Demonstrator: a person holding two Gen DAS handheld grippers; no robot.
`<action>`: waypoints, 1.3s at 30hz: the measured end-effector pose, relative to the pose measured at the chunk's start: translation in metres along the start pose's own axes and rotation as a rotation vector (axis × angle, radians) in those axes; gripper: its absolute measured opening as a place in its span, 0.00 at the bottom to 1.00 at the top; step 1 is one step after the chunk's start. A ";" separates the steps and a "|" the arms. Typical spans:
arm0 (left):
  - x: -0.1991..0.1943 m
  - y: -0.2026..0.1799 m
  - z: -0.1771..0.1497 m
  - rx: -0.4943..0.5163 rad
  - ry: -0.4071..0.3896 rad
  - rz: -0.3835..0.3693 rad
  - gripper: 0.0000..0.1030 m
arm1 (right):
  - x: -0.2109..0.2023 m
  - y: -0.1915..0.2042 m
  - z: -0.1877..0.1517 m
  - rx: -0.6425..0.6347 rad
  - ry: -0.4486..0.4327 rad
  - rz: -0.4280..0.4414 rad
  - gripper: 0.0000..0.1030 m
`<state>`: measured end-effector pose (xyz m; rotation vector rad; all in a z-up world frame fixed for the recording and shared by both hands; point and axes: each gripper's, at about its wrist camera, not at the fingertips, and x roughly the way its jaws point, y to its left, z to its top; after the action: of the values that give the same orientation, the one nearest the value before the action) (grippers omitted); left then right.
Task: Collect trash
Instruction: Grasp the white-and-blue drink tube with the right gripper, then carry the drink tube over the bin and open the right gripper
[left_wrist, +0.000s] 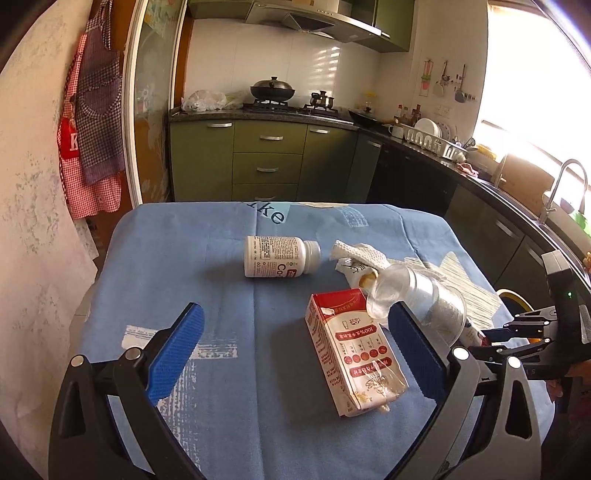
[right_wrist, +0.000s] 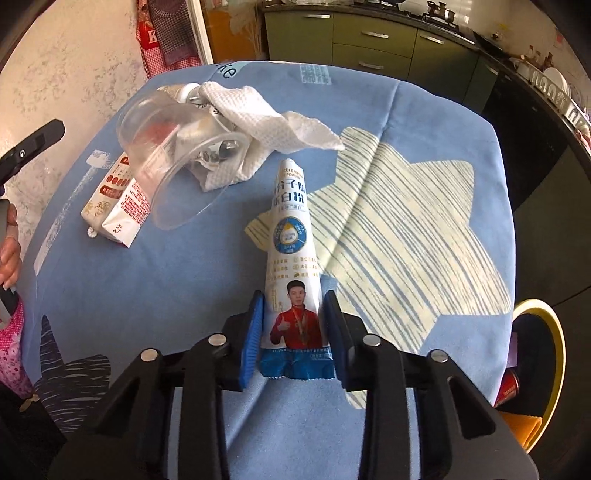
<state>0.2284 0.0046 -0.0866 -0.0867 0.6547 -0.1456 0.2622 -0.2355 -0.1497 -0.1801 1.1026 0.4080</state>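
Blue pads of my right gripper (right_wrist: 291, 332) clamped the powder sachet's (right_wrist: 291, 236) sealed end, its length running straight ahead on the table (right_wrist: 424, 122); my left gripper (left_wrist: 295, 350) gaped, apparently straddling the milk carton (left_wrist: 351, 350).

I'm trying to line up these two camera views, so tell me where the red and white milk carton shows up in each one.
Left wrist view: the milk carton lies lower centre-right on the blue cloth, beside the left gripper's right finger.
Right wrist view: the milk carton lies at the left, partly under the clear plastic cup.
Shared landmark: the clear plastic cup lying tipped on its side by the carton's end in both views.
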 end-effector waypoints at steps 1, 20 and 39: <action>0.000 0.000 0.000 0.000 0.000 0.000 0.95 | -0.001 -0.002 -0.001 0.008 -0.004 -0.002 0.29; 0.003 -0.004 -0.003 0.013 0.006 -0.004 0.95 | -0.087 -0.143 -0.090 0.479 -0.150 -0.262 0.30; 0.005 -0.018 -0.007 0.069 0.020 -0.064 0.95 | -0.076 -0.177 -0.126 0.702 -0.243 -0.319 0.57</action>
<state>0.2262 -0.0139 -0.0932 -0.0399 0.6663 -0.2309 0.2005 -0.4570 -0.1487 0.3058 0.8998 -0.2486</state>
